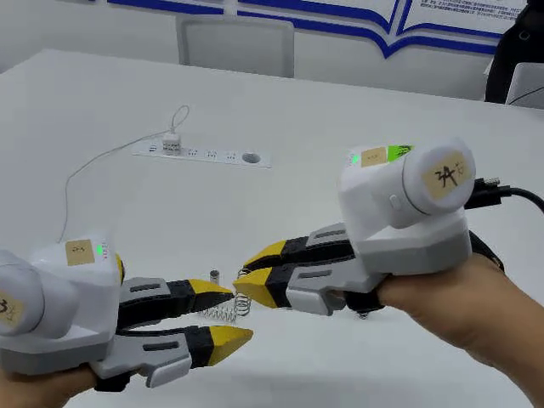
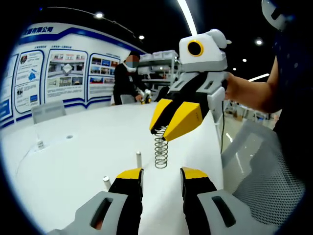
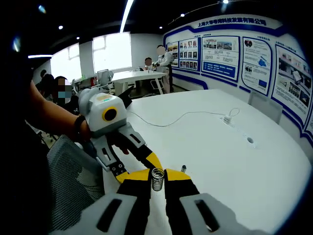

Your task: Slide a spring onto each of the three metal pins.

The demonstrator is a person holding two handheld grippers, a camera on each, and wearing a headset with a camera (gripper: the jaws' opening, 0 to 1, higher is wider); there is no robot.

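- The white table [image 1: 357,127] runs broad and bare from the grippers toward 12 o'clock in the head view, as far as the power strip [image 1: 204,155]. In the left gripper view its edge drops away at 3 o'clock, with a mesh chair [image 2: 254,166] just beyond.
- The right gripper [image 1: 253,274] reaches in from 3 o'clock, its jaws nearly closed and pinching the top end of the spring [image 2: 161,152].
- The left gripper [image 1: 229,316] lies at 7 o'clock with its jaws parted, gripping nothing.
- The left gripper view shows the spring hanging upright, its lower end just above the gap between the left jaws. The right gripper view shows it end-on, as a ring between that gripper's own jaw tips.
- A pin [image 2: 139,159] stands upright just at 9 o'clock of the spring's lower end, not touching it. A second pin [image 2: 106,182] stands farther out, toward 8 o'clock.
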